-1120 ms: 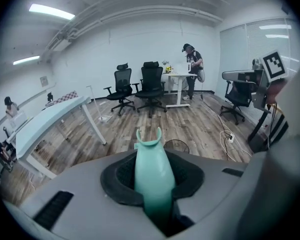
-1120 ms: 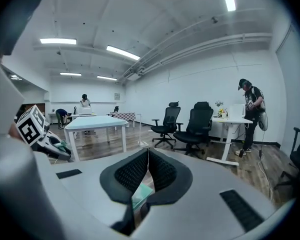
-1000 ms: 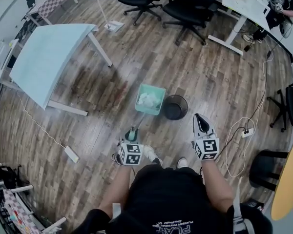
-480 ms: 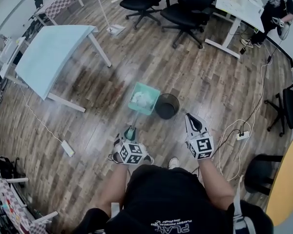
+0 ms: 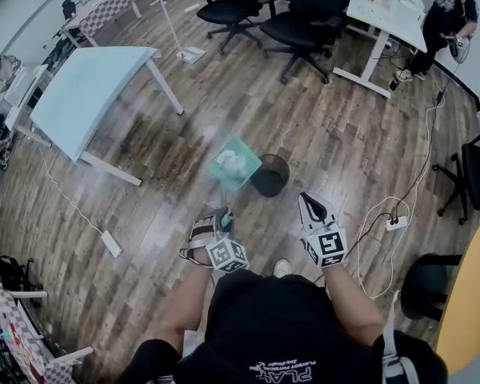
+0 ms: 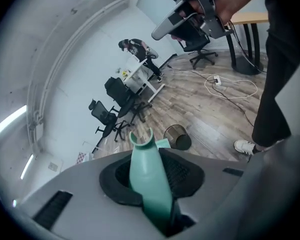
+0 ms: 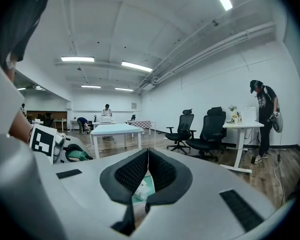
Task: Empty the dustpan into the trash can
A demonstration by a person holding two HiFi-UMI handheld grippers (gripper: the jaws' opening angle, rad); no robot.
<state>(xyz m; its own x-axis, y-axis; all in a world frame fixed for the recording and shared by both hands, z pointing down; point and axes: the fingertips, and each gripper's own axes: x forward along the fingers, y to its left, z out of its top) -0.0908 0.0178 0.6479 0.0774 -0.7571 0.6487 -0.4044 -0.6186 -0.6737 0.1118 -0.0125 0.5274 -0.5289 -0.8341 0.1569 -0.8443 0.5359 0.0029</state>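
A teal dustpan (image 5: 234,162) holding white paper scraps hangs tilted over the wood floor, its right edge by the rim of the black mesh trash can (image 5: 270,174). My left gripper (image 5: 222,218) is shut on its long teal handle (image 6: 147,179), which runs out between the jaws toward the can (image 6: 178,136). My right gripper (image 5: 310,202) is held to the right of the can with its jaws together and nothing in them. In the right gripper view the pads (image 7: 135,171) meet at the tips, and the dustpan (image 7: 142,190) shows through the slit below.
A light blue table (image 5: 88,94) stands at the left. Black office chairs (image 5: 304,14) and a white desk (image 5: 384,6) stand at the back, with a person (image 5: 452,6) beside the desk. A white cable and power strip (image 5: 396,222) lie on the floor at the right.
My left gripper has rolled with the handle, and the dustpan has tipped sideways toward the trash can. Both grippers have shifted a little across the floor.
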